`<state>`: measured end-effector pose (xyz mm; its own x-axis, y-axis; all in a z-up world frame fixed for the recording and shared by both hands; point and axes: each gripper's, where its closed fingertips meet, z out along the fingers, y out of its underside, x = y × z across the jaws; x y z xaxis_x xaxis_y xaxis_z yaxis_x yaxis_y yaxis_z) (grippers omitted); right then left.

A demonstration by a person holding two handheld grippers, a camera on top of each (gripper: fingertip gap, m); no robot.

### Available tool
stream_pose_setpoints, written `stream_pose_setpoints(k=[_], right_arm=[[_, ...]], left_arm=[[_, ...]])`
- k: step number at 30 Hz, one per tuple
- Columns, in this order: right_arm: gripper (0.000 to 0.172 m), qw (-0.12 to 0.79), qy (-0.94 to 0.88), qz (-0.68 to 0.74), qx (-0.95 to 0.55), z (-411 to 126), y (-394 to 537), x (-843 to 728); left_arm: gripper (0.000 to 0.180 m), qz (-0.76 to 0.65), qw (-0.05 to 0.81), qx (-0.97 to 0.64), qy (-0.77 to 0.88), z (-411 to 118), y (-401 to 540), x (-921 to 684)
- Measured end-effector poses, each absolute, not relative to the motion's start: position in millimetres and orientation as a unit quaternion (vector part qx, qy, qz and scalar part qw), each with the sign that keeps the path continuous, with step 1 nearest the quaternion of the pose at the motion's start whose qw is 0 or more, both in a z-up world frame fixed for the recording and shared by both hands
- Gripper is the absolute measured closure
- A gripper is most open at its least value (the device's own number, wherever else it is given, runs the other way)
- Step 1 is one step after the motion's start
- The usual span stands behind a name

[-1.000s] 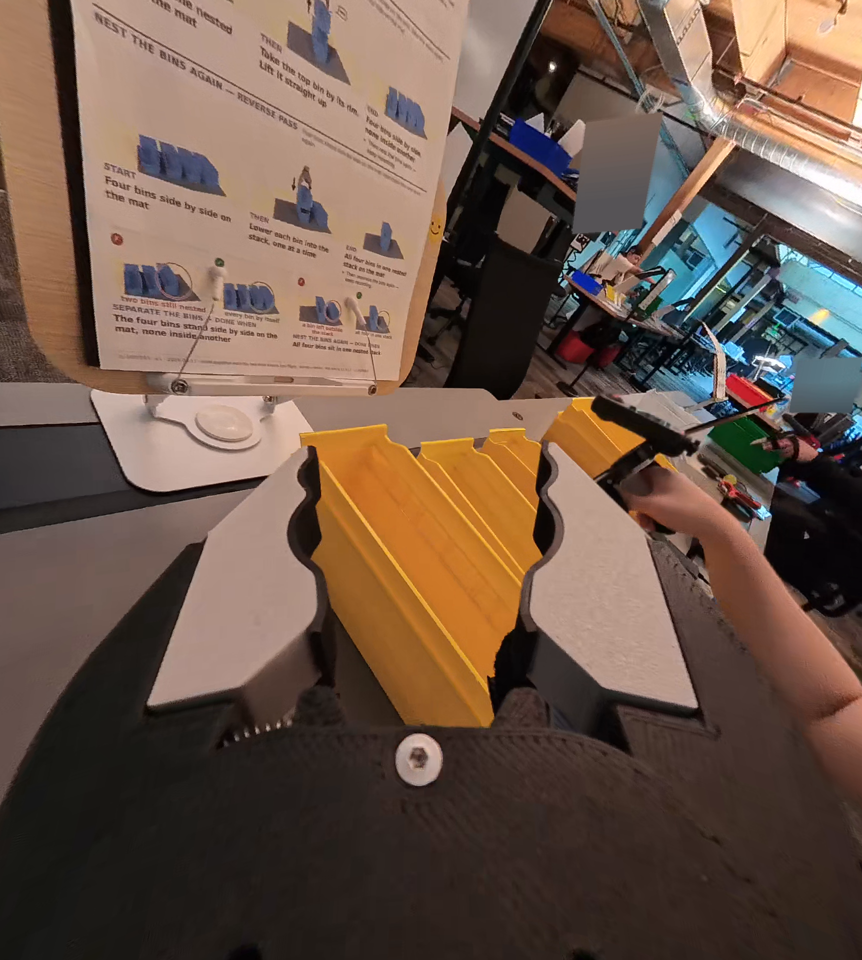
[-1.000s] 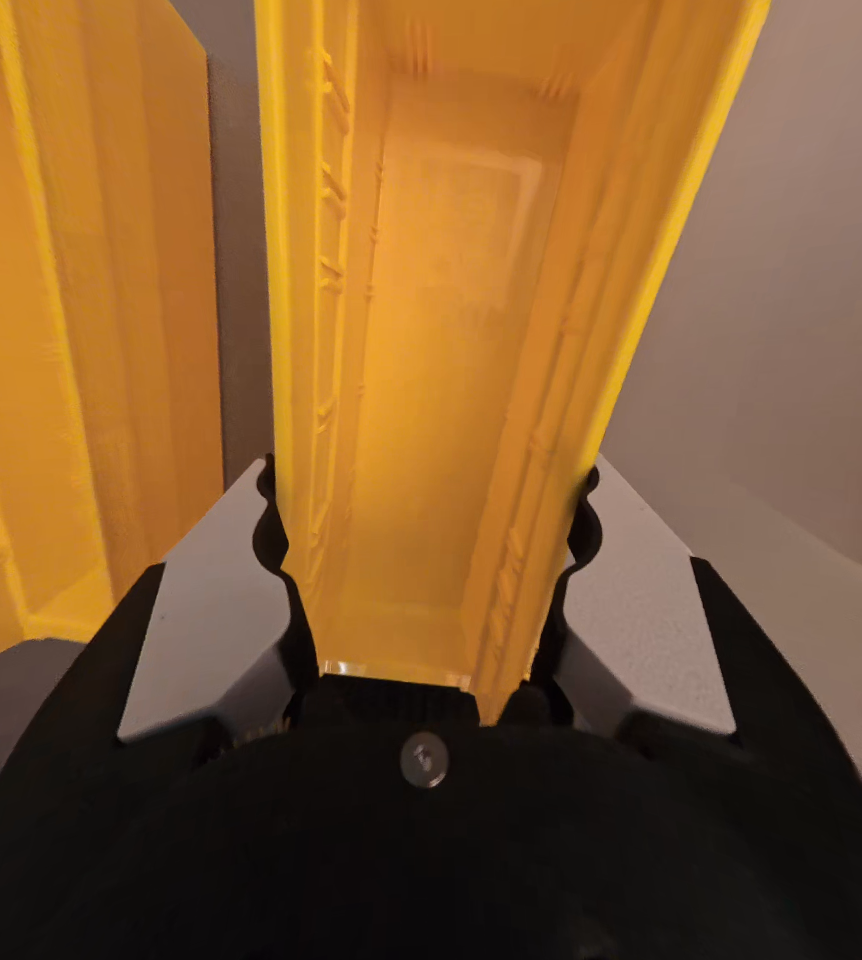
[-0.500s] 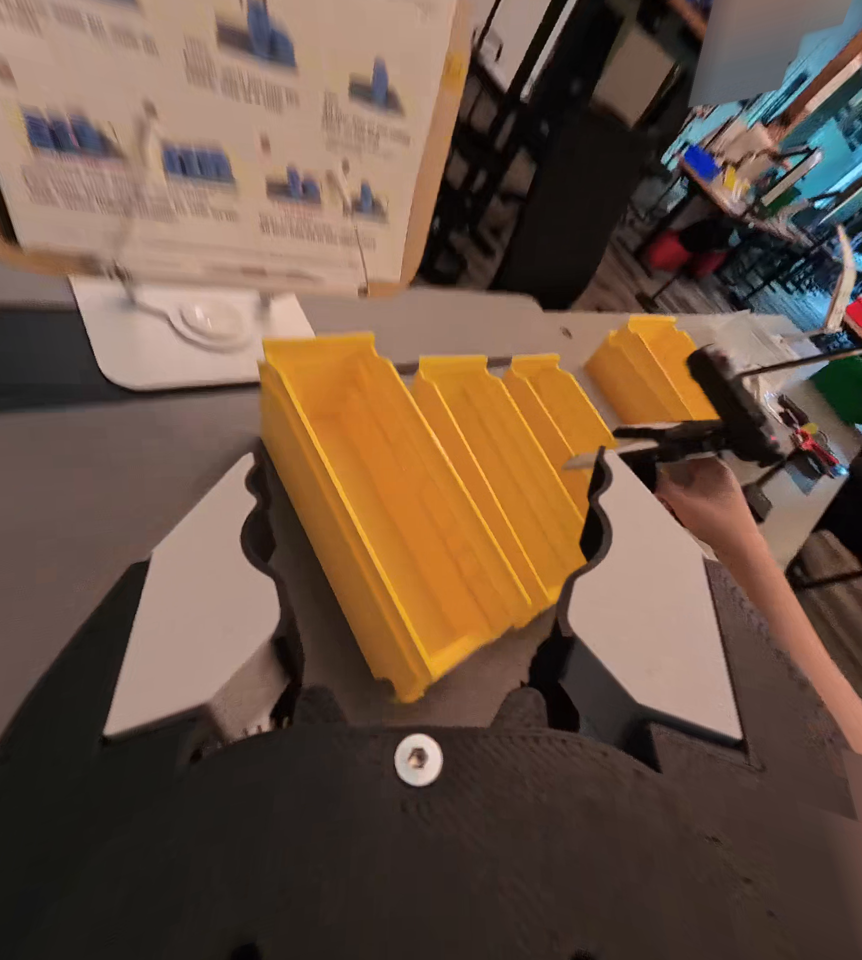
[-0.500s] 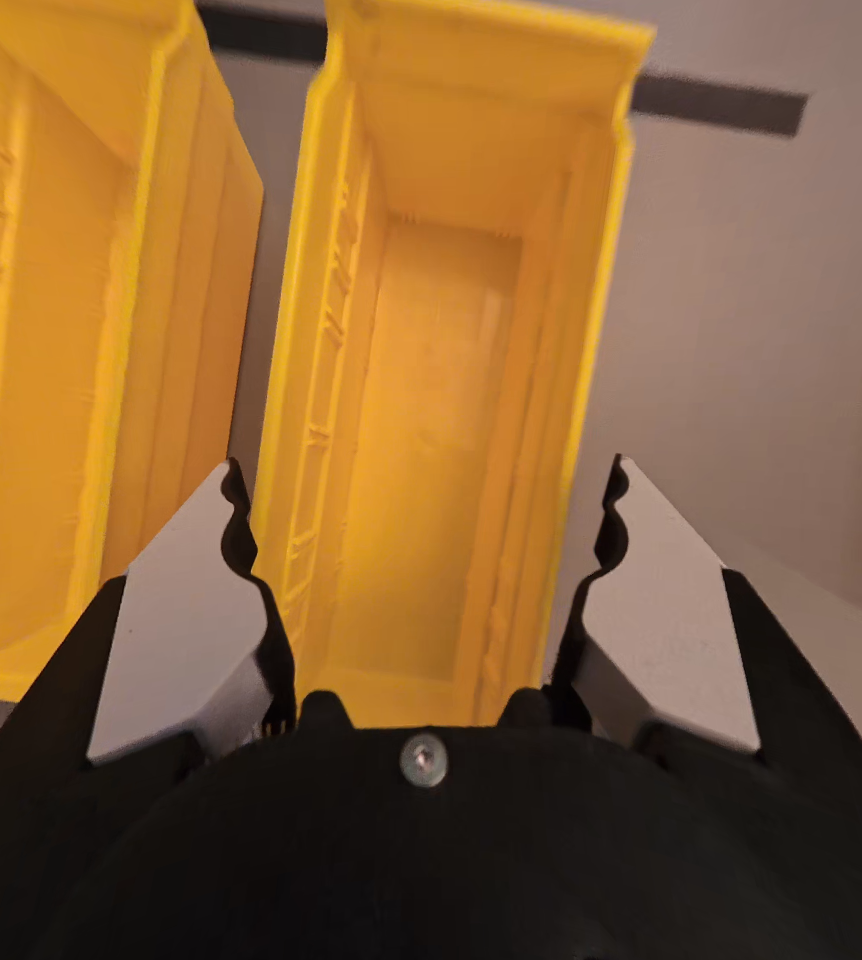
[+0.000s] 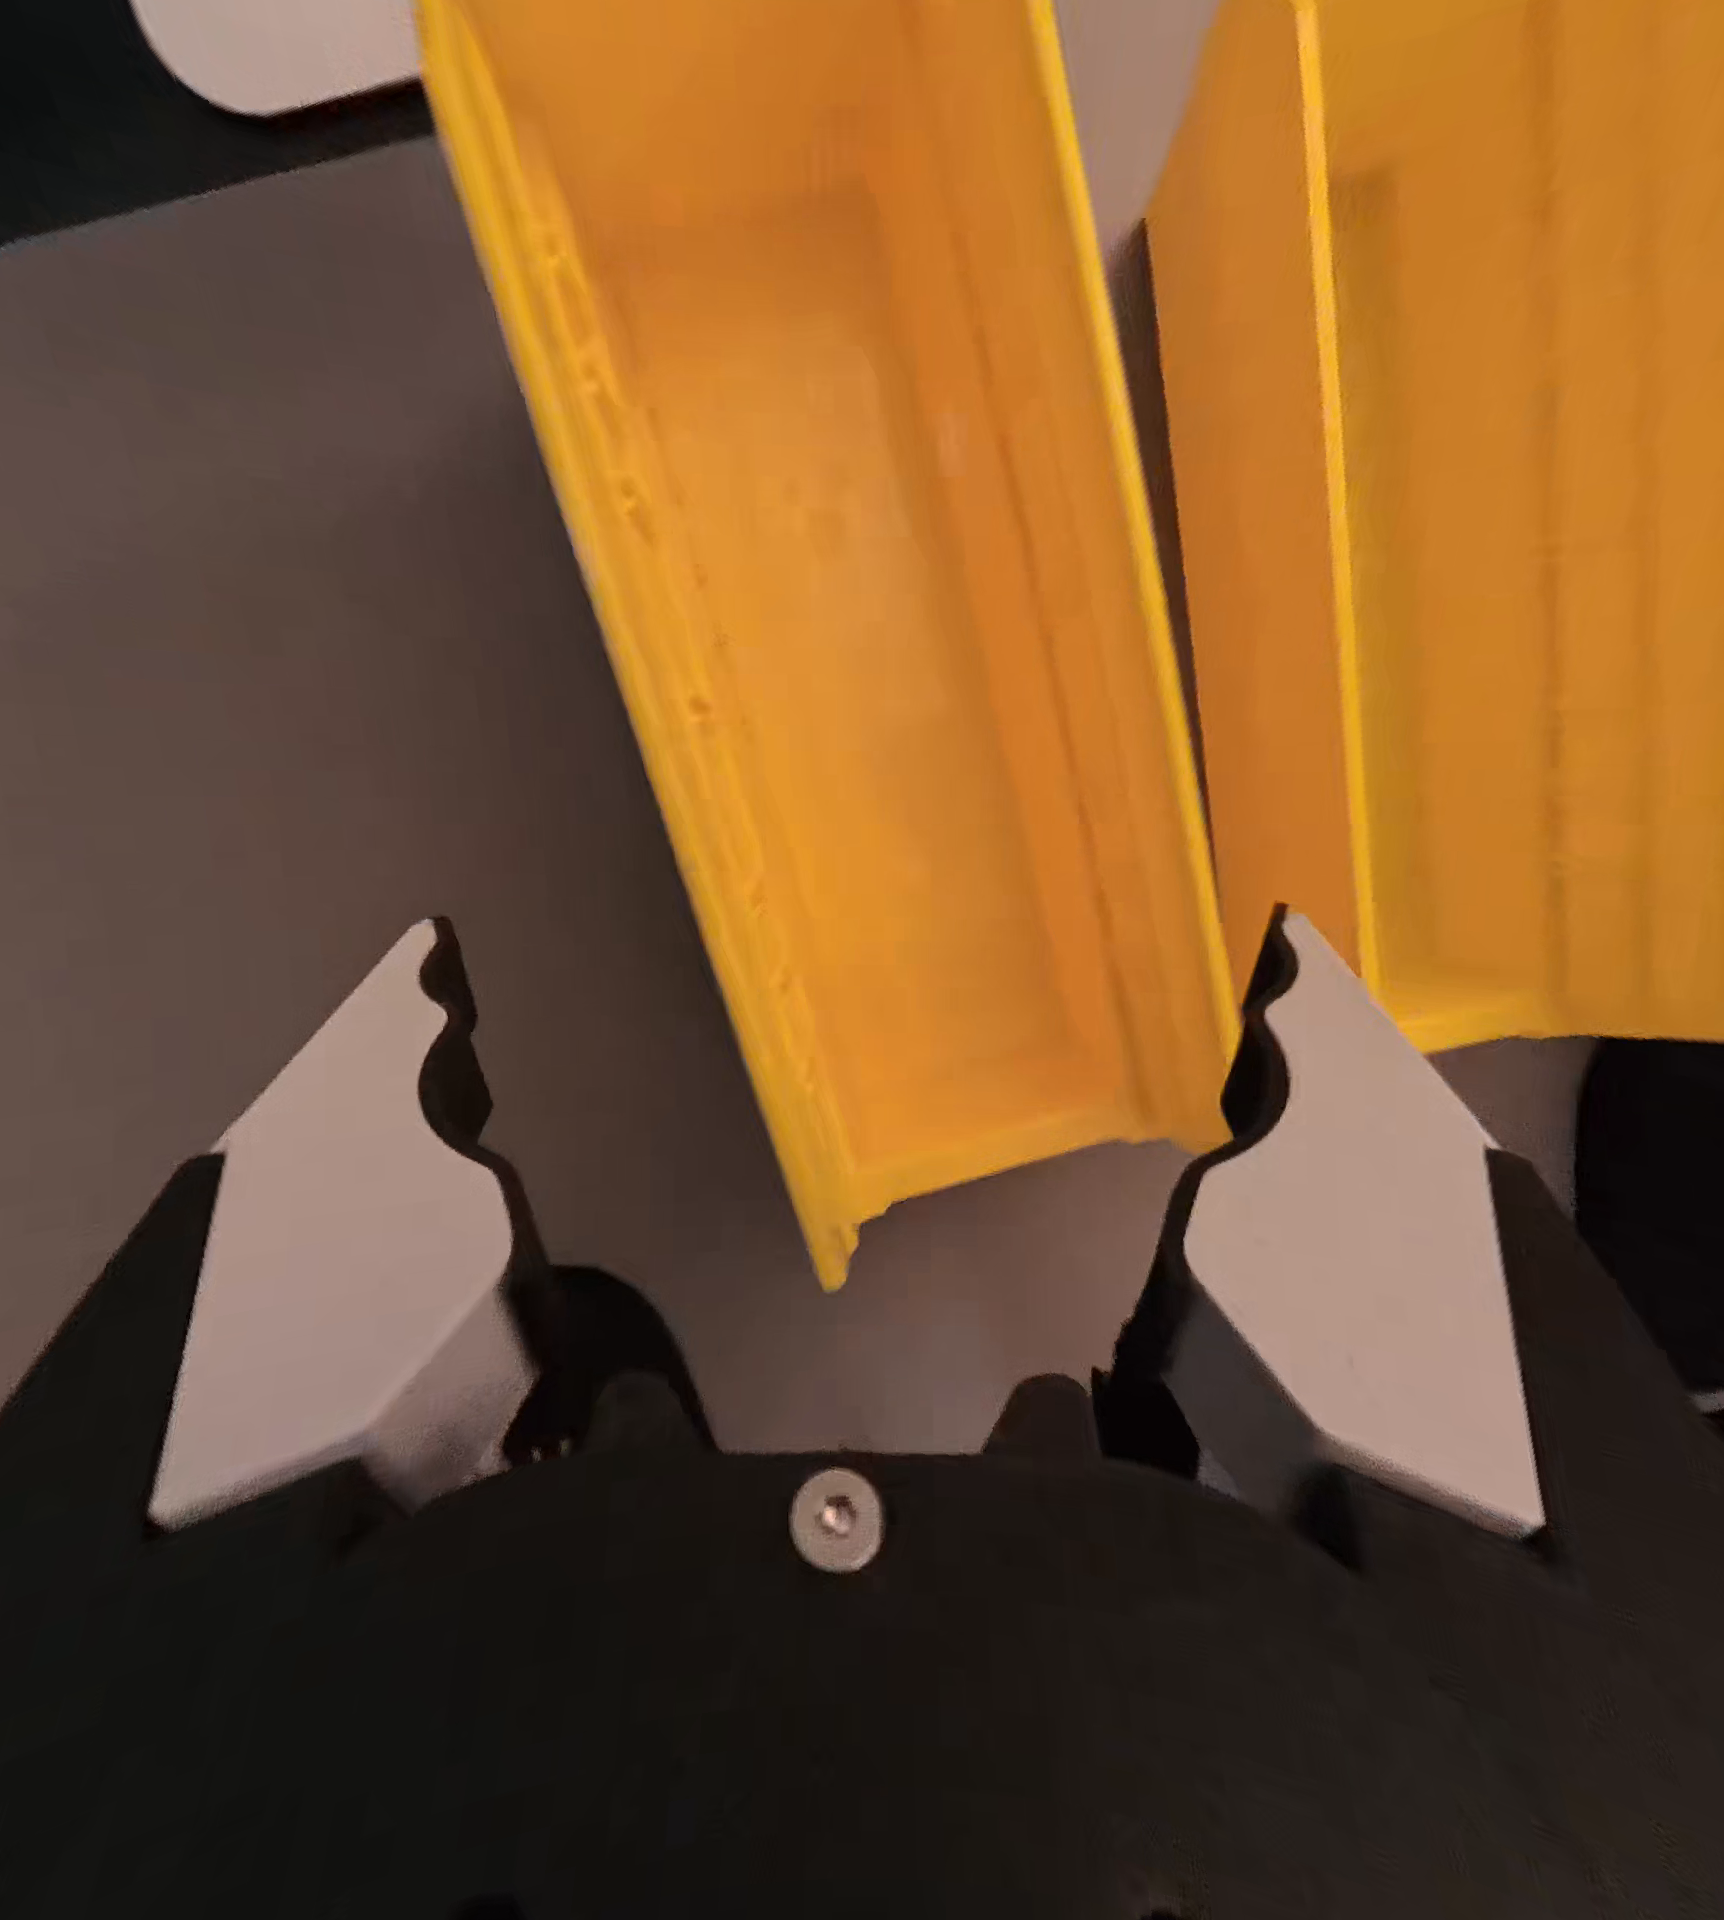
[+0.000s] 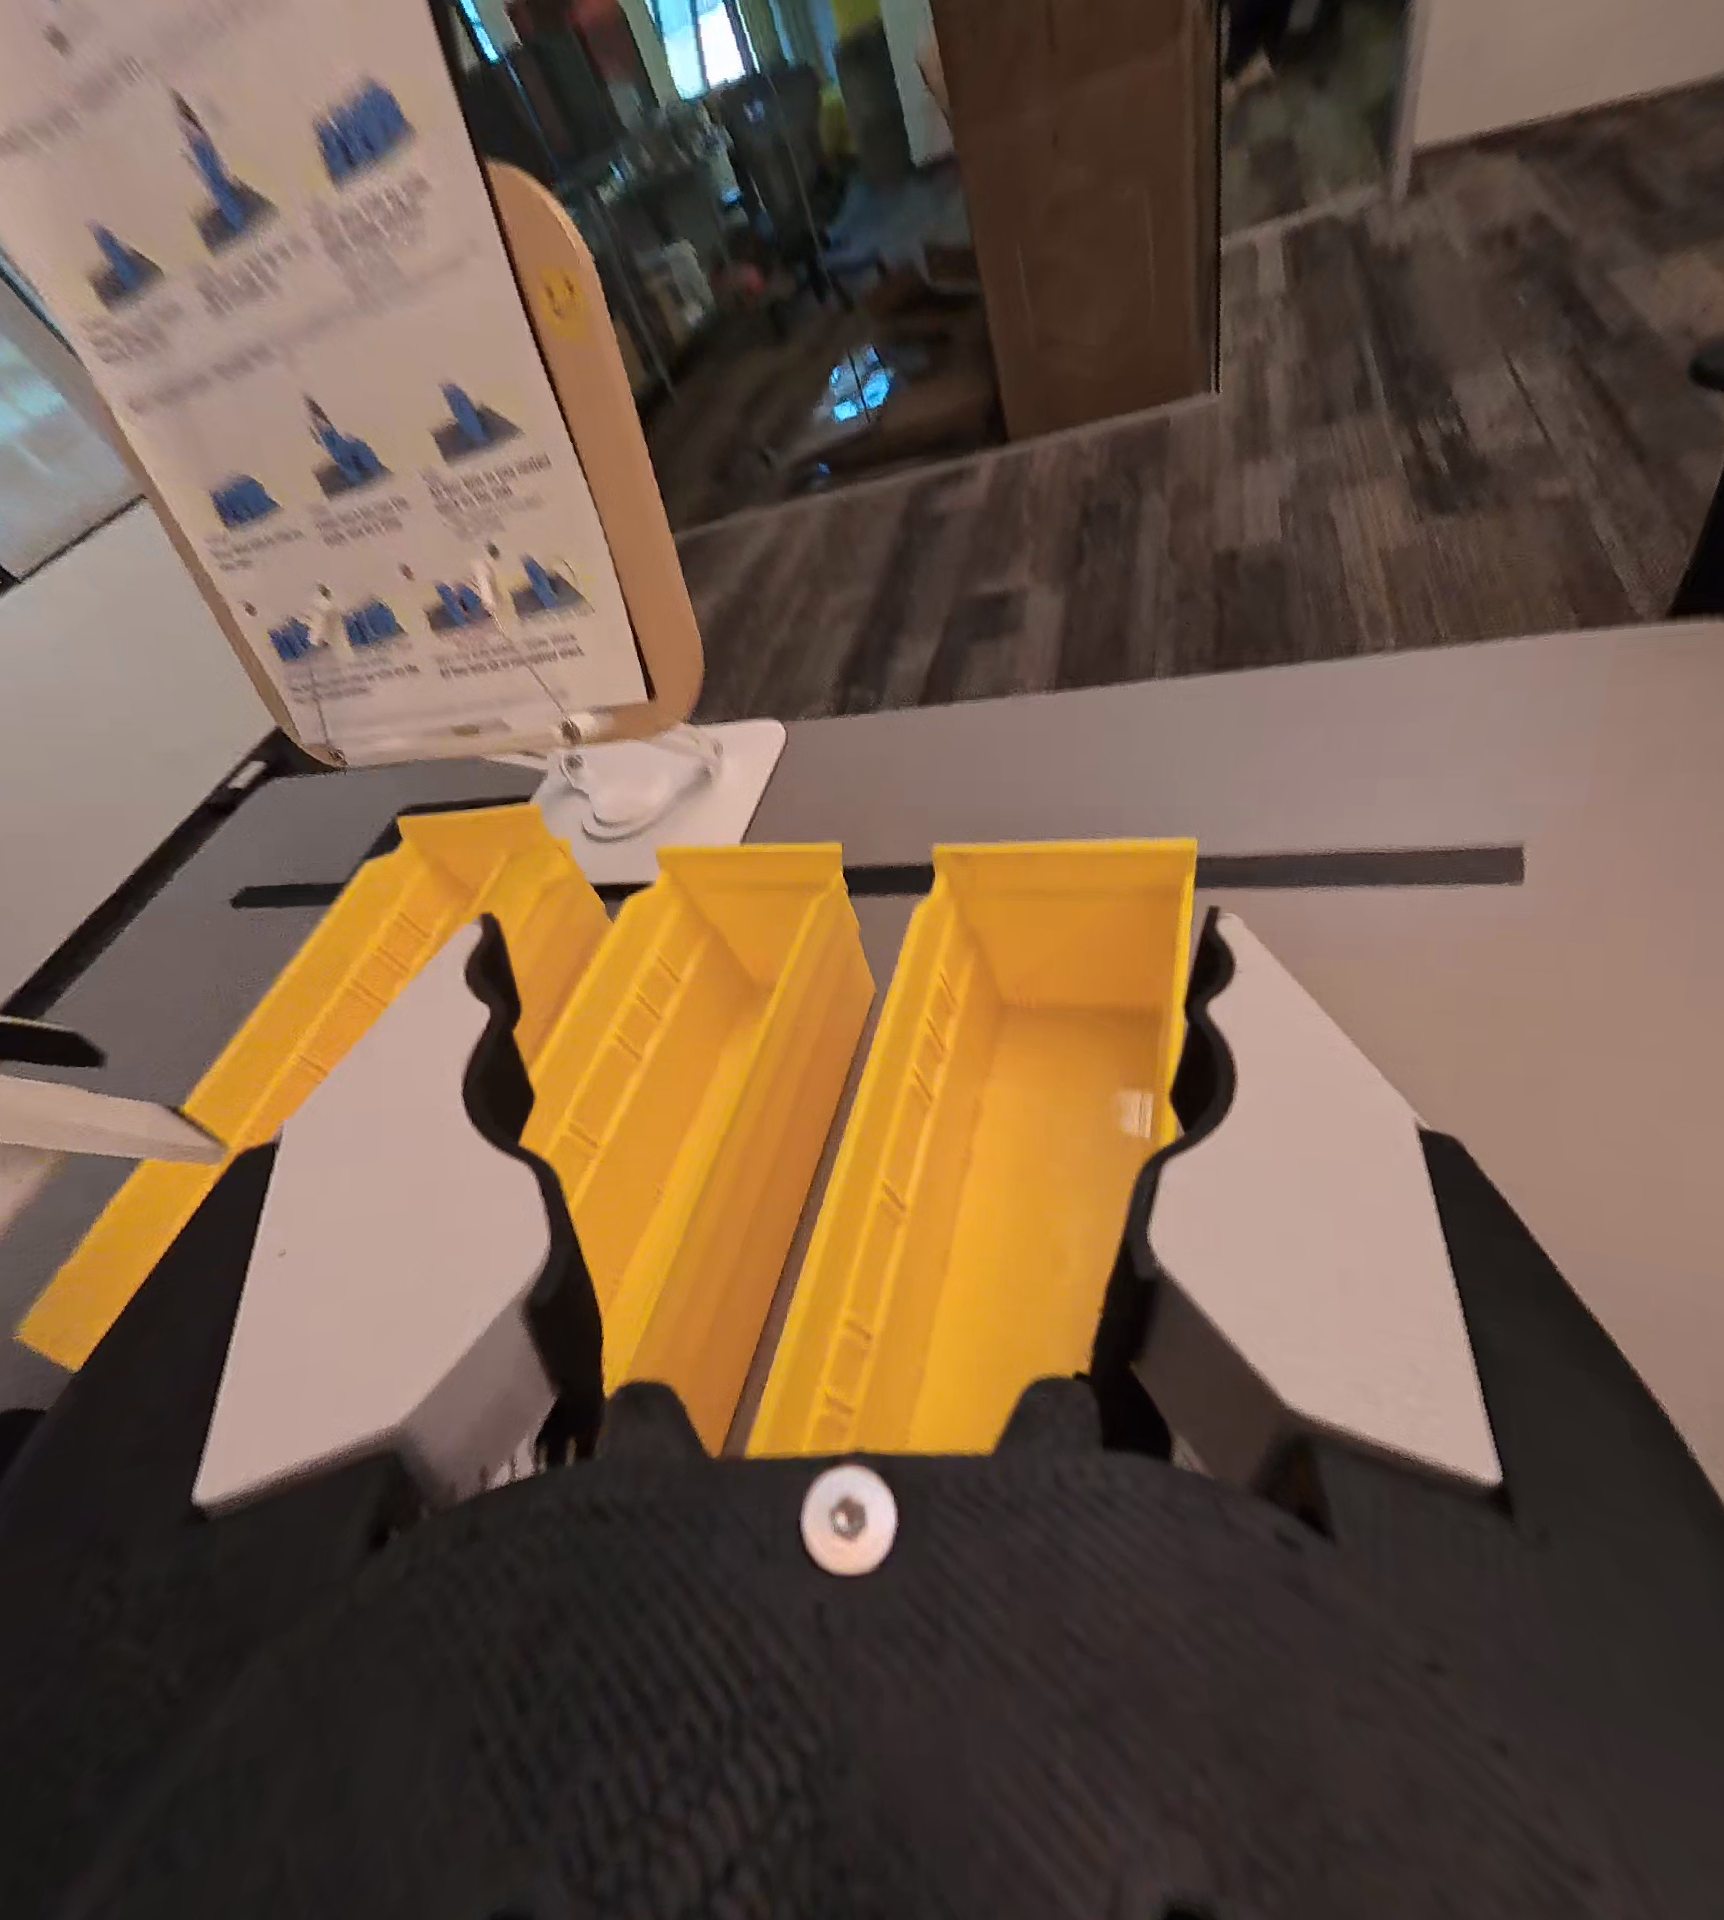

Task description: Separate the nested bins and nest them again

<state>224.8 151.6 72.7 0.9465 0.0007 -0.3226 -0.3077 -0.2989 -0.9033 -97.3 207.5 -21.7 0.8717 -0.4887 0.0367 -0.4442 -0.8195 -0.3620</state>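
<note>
Surface [image 6: 1357, 748]: grey, carries everything. Landmark = sign stand [image 6: 660, 790] at the back, instruction board clipped above it.

Bins: three yellow ones visible from the right wrist, side by side in front of the stand, none inside another. Left bin [image 6: 318, 1039] sits just in front-left of the stand and is skewed. Middle bin [image 6: 723, 1060] is straight in front of it. Right bin [image 6: 1034, 1091] is farthest from it to the right. Small gaps between all three.

Read: separation looks done, so the step in hand is re-nesting.

Left claw [image 5: 856, 951]: wide open, holding nothing. Left bin [image 5: 868, 623] lies between the fingers; right fingertip [image 5: 1284, 987] sits at its rim, left fingertip is well clear with bare surface between.

Right claw [image 6: 842, 935]: wide open, holding nothing, raised above the middle and right bins.

To do it well:
- Square the left claw to the skewed bin before closing, otherwise it twists.
- Grip both long walls evenly near the rim.
- Lift straight up and clear the neighbour's rim.
- Lower level into the next bin, walls parallel. These taper and will likely jam if tilted.
- Right claw can steady the receiving bin.
</note>
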Motion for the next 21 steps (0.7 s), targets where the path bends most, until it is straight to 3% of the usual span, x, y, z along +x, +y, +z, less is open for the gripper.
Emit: stream_pose_setpoints(k=[3, 10, 14, 21], right_arm=[[0.058, 0.612, 0.084, 0.123, -0.777, 97.4, 157.9, 236.5], [0.063, 0.639, 0.102, 0.129, -0.752, 98.5, 170.4, 266.1], [0.087, 0.669, 0.115, 0.049, -0.733, 95.0, 164.5, 286.2], [0.086, 0.672, 0.085, 0.079, -0.731, 127.6, 188.8, 267.2]], left_arm=[[0.037, -0.061, 0.16, -0.954, 0.247, -29.5, 217.0, -75.5], [0.043, 0.001, 0.12, -0.961, 0.248, -56.1, 234.8, -67.6], [0.051, 0.025, 0.091, -0.96, 0.264, -64.0, 237.7, -72.2], [0.049, 0.035, 0.056, -0.963, 0.263, -66.0, 237.5, -72.8]])
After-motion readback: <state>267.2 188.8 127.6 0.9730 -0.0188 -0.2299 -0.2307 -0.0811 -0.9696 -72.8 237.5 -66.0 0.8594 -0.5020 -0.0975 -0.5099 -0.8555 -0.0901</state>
